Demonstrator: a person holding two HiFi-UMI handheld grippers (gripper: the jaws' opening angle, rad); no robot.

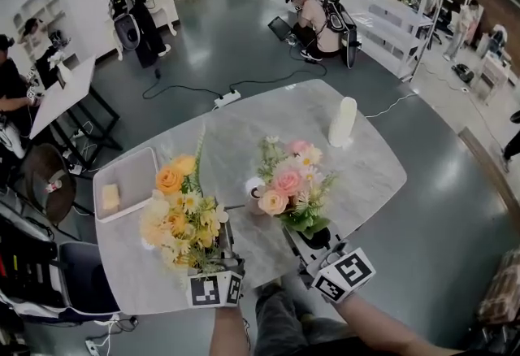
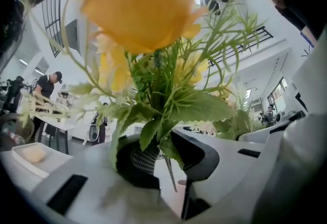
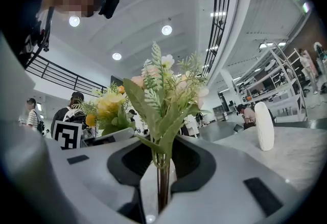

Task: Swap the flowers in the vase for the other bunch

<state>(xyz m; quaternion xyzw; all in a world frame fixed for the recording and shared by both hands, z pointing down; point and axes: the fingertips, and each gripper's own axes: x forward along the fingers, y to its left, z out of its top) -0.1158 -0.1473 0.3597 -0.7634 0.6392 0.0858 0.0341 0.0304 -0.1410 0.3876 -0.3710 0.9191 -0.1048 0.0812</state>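
Note:
A yellow and orange bunch [image 1: 180, 220] stands upright over the table's near edge, its stems between the jaws of my left gripper [image 1: 218, 255], which is shut on them. In the left gripper view the orange bloom [image 2: 143, 8] fills the top and a thin stem runs down through the left gripper [image 2: 164, 164]. A pink and cream bunch [image 1: 286, 181] is held upright to the right, with my right gripper [image 1: 314, 237] shut on its stems [image 3: 162, 182]. The tall white vase [image 1: 342, 121] stands empty at the table's far right, also visible in the right gripper view [image 3: 264, 126].
A small white cup [image 1: 253, 190] sits on the marble table [image 1: 244, 135] between the two bunches. A grey tray [image 1: 150, 155] with a yellow block [image 1: 110, 197] lies at the left. A chair [image 1: 49, 184] and several people stand around the room.

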